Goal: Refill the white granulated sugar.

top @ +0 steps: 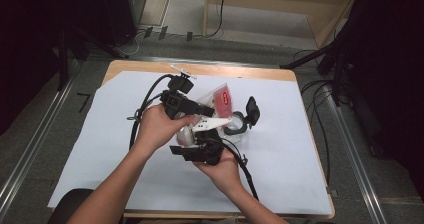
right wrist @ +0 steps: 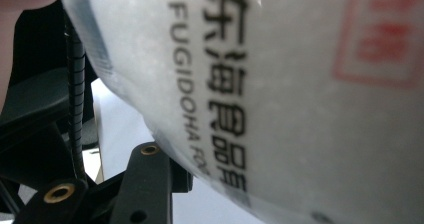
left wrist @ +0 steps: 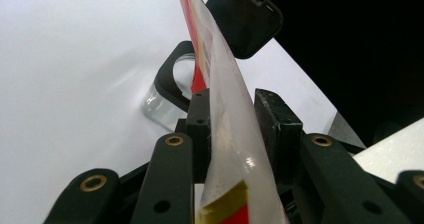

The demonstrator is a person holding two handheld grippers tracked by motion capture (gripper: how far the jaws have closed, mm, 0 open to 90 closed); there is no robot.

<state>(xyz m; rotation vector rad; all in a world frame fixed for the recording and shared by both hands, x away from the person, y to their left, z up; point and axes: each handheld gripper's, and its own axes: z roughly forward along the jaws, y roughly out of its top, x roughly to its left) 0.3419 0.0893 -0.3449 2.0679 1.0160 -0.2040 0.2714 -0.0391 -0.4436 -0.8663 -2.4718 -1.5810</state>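
A clear plastic bag (top: 220,101) with a red label and pale contents hangs above the middle of the table, held between both grippers. My left gripper (top: 209,110) comes in from the left and is shut on the bag's thin edge; in the left gripper view the bag (left wrist: 230,109) runs upright between the two pads (left wrist: 200,126). From below, my right gripper (top: 192,140) is shut on the bag's bulging lower part. In the right gripper view the printed bag (right wrist: 280,94) presses close over one black finger (right wrist: 150,179) and hides the other.
A glass jar (top: 235,126) with a black rim stands just right of the hands, its black flip lid (top: 252,111) open; both jar (left wrist: 165,99) and lid (left wrist: 245,19) appear behind the bag. White paper (top: 280,174) covers the wooden table (top: 240,71). Cables trail from both grippers.
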